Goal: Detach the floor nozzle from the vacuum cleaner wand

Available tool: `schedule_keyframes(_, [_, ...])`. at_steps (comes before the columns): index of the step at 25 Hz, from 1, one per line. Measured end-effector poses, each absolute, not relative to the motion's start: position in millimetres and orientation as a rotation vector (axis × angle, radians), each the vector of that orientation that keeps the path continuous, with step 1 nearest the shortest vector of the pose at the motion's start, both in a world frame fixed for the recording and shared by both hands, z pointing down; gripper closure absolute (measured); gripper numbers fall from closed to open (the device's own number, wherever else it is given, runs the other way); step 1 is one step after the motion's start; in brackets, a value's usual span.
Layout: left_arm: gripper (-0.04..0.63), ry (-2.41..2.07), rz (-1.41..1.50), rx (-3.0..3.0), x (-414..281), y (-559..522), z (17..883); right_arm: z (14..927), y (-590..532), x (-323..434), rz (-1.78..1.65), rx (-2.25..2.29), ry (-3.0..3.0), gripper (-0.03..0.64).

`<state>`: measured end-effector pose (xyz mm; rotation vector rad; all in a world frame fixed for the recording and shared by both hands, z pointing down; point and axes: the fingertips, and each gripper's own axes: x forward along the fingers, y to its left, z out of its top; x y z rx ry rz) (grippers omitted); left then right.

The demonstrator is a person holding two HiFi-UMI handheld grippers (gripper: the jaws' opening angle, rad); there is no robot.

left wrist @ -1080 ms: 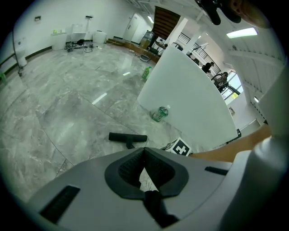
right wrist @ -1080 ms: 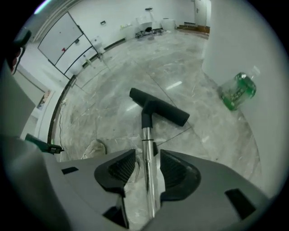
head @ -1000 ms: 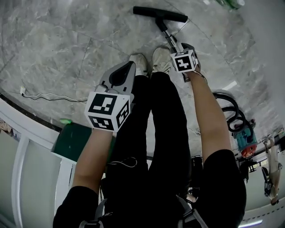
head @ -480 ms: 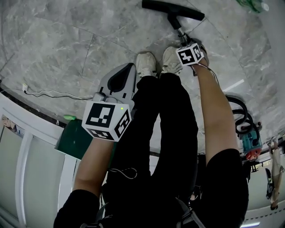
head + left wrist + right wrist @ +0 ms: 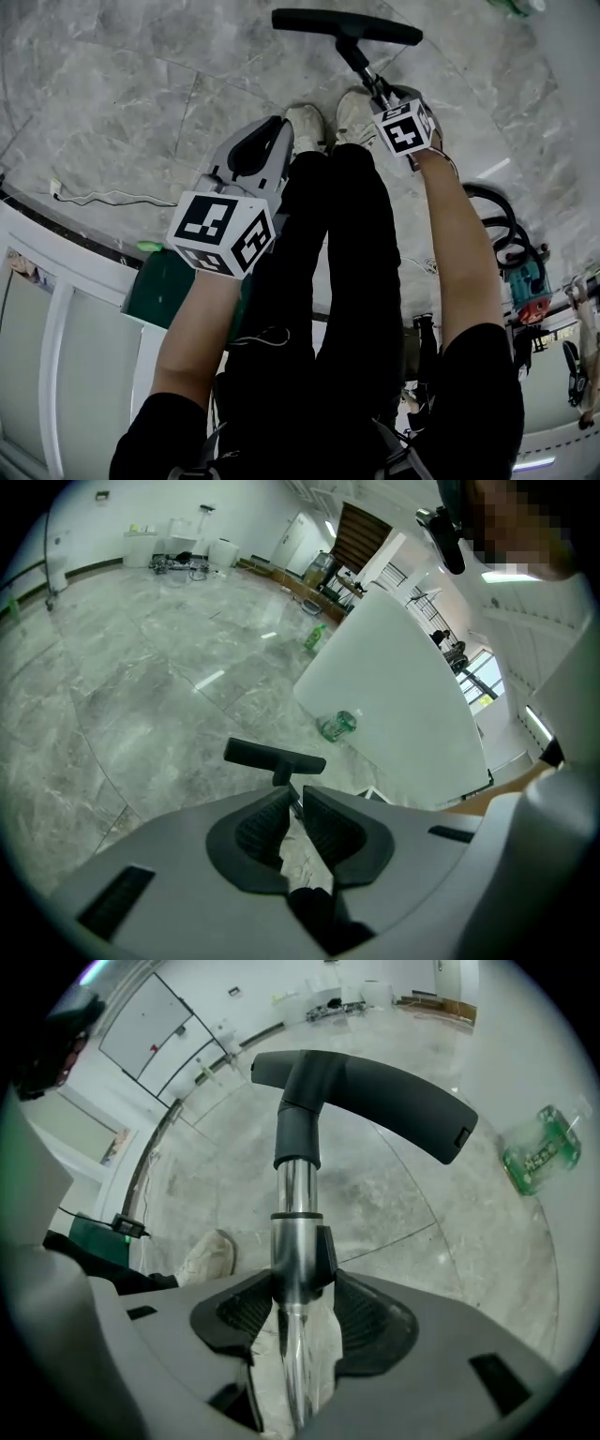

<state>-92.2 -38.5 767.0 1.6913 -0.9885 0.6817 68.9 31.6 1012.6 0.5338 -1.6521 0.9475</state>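
Observation:
The black floor nozzle (image 5: pixel 342 25) lies on the marble floor and is joined to the chrome wand (image 5: pixel 366 73), which slants back toward my shoes. My right gripper (image 5: pixel 386 98) points steeply down, and its jaws are closing on the wand (image 5: pixel 296 1194) just below its black collar. In the right gripper view (image 5: pixel 298 1283) both pads touch the tube, and the nozzle (image 5: pixel 375 1087) is straight ahead. My left gripper (image 5: pixel 272 131) hangs over my left leg, away from the wand. Its jaws (image 5: pixel 292 799) are starting to part by a thin slit with nothing between them. The nozzle (image 5: pixel 274 757) is beyond.
Two white shoes (image 5: pixel 305 127) stand beside the wand. A black hose (image 5: pixel 492 225) and a teal and red machine (image 5: pixel 525 291) lie at the right. A thin cable (image 5: pixel 112 199) and a green box (image 5: pixel 164 286) are at the left. A green bottle (image 5: pixel 539 1152) lies past the nozzle.
The right gripper stays on the wand by the shoes, and the nozzle has swung slightly in view. The left gripper hangs in much the same place.

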Motion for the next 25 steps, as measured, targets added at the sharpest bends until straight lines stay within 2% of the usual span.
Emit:
schedule_keyframes(1, [0.558, -0.982, 0.662, 1.702, -86.9, -40.3, 761.7, 995.9, 30.3, 65.1, 0.935, 0.529, -1.684, 0.393])
schedule_keyframes(4, [0.438, -0.934, 0.595, 1.708, -70.1, -46.7, 749.7, 942.5, 27.9, 59.5, 0.928, 0.524, -1.747, 0.393])
schedule_keyframes(9, [0.399, -0.929, 0.480, 1.683, -58.7, -57.2, 733.7, 852.0, 21.5, 41.1, 0.916, 0.545, -1.852, 0.394])
schedule_keyframes(12, [0.340, -0.936, 0.319, 1.628, -49.0, -60.7, 727.8, 809.2, 23.7, 31.9, 0.905, 0.533, -1.906, 0.394])
schedule_keyframes(17, [0.328, -0.881, 0.295, 1.662, -36.8, -57.5, 725.0, 769.1, 38.7, 11.1, 0.918, 0.493, -2.007, 0.397])
schedule_keyframes(25, [0.330, -0.848, 0.277, 1.667, -34.4, -39.0, 727.8, 754.2, 80.2, -14.0, 0.930, 0.344, -2.038, 0.399])
